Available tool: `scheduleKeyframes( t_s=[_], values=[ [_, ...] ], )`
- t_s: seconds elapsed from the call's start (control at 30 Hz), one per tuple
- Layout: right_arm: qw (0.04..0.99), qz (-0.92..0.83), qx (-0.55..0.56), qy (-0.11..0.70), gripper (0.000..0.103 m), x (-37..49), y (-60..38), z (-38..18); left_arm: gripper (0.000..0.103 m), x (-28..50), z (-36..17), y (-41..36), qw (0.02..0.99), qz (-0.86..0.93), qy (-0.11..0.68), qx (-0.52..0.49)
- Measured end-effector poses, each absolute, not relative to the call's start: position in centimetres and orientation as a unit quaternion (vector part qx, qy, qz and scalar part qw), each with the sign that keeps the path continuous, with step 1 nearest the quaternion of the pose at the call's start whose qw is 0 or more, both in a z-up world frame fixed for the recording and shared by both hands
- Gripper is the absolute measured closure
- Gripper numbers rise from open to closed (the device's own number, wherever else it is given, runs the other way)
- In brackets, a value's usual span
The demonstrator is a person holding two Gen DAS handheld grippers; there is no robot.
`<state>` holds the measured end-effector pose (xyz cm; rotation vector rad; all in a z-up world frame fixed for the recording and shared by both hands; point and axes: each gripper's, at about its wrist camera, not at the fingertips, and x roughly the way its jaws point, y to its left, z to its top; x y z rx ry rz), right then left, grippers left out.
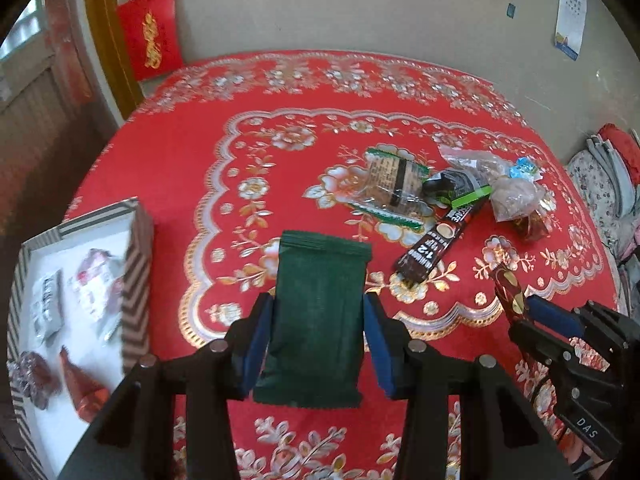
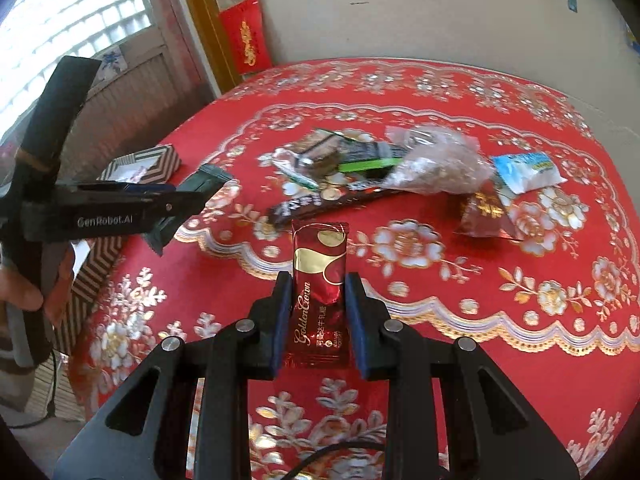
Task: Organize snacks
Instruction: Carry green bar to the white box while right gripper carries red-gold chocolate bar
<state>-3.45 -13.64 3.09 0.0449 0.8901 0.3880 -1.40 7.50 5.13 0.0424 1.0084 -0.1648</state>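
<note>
The dark green snack packet [image 1: 318,320] sits clamped between the left gripper [image 1: 318,344] pads, lifted above the red tablecloth [image 1: 168,168]; the right gripper [image 2: 318,320] is closed on a red Golden Crown candy [image 2: 318,300]. The striped box [image 1: 136,248] lies to the left at the table's edge. Both holds are side pinches on slick wrappers, so either could probably slide out mid-carry. 2 loaded grippers converging on 1 box may collide.

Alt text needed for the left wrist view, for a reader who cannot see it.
The left gripper holds a dark green packet between its blue-padded fingers above a red floral tablecloth. A striped box with snacks inside sits to the left, loose snacks lie ahead, and the right gripper holds a red candy.
</note>
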Motion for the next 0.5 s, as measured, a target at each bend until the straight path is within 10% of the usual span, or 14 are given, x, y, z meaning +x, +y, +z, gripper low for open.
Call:
scheduleKeyframes(
  t_s=[0.5],
  values=[
    [0.881,0.253,0.018,0.398,0.077,-4.1,-6.5,5.5,0.055,-4.8,7.1,13.4,0.895,-0.022,0.445,0.002]
  ],
)
